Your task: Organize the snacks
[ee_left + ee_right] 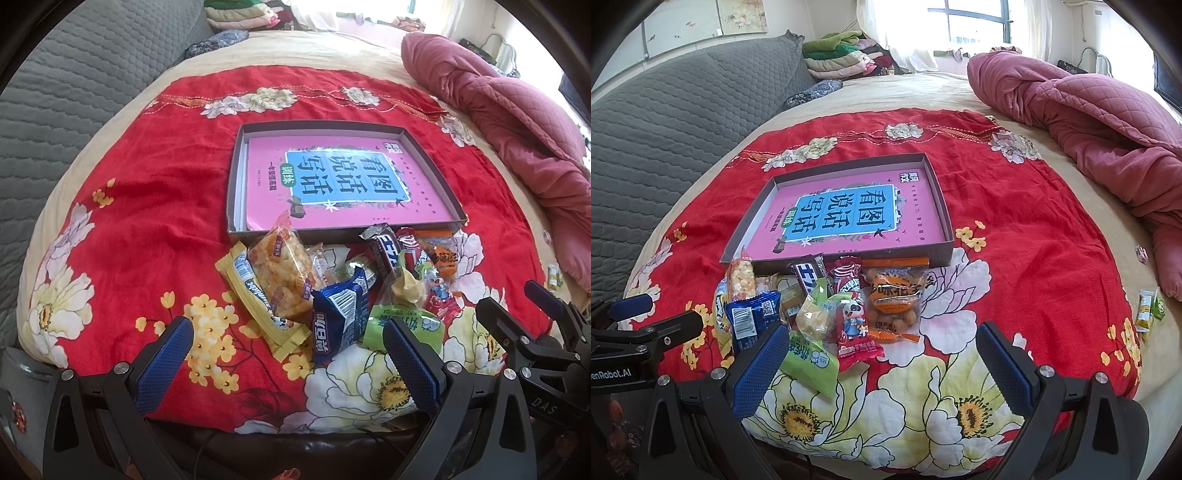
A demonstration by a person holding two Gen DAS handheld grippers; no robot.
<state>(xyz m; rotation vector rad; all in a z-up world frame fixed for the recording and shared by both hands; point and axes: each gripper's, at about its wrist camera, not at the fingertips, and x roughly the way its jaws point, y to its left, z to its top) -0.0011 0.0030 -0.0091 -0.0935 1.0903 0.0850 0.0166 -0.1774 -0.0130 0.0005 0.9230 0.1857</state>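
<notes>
A pile of snack packets lies on the red floral cloth just in front of a shallow dark box [439, 223] [943, 218] that holds a pink book [332, 177] [849, 214]. The pile includes a yellow packet [255, 295], a clear puffed-snack bag [279, 271] [740, 278], a blue packet [341, 314] [750, 317], a green packet [402, 325] [809, 360], a red panda packet [855, 325] and an orange peanut bag [895, 295] [443, 258]. My left gripper [286, 341] is open and empty, near the pile's front. My right gripper [882, 347] is open and empty, just before the pile.
A crumpled pink quilt [517, 122] [1089, 122] lies at the right of the bed. A grey quilted cover [74, 92] [683, 118] is at the left. Two small packets [1148, 310] lie near the right edge. Folded clothes [846, 51] are stacked at the back.
</notes>
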